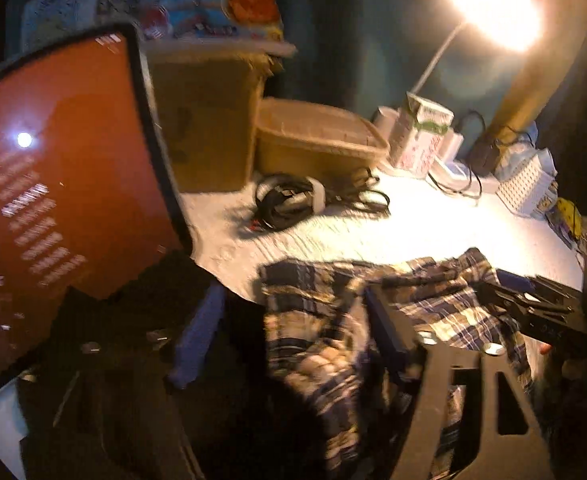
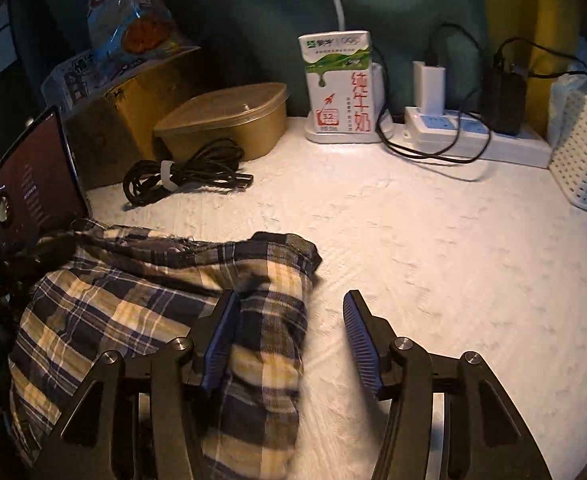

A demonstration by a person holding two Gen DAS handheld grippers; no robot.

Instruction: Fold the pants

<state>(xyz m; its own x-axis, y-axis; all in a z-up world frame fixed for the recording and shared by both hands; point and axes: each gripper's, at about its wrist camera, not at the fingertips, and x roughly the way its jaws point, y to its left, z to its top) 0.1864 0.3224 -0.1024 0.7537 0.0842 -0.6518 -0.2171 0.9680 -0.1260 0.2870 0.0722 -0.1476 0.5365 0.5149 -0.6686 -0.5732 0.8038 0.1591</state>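
The plaid pants (image 2: 145, 312) lie bunched on the white table (image 2: 433, 260), at the lower left of the right wrist view. My right gripper (image 2: 289, 320) is open, its left finger over the pants' right edge, its right finger over bare table. In the left wrist view the pants (image 1: 333, 332) lie crumpled between the fingers of my left gripper (image 1: 293, 328), which is open and low over the cloth. The right gripper (image 1: 533, 304) shows at the pants' far right. The left wrist view is blurred.
A tablet (image 1: 61, 184) with a red screen stands at the left. Behind are a cardboard box (image 2: 133, 120), a brown lidded container (image 2: 229, 120), a coiled black cable (image 2: 181, 176), a milk carton (image 2: 339, 84), a power strip (image 2: 465, 132) with chargers, a white basket (image 2: 581, 160) and a lit lamp (image 1: 493, 4).
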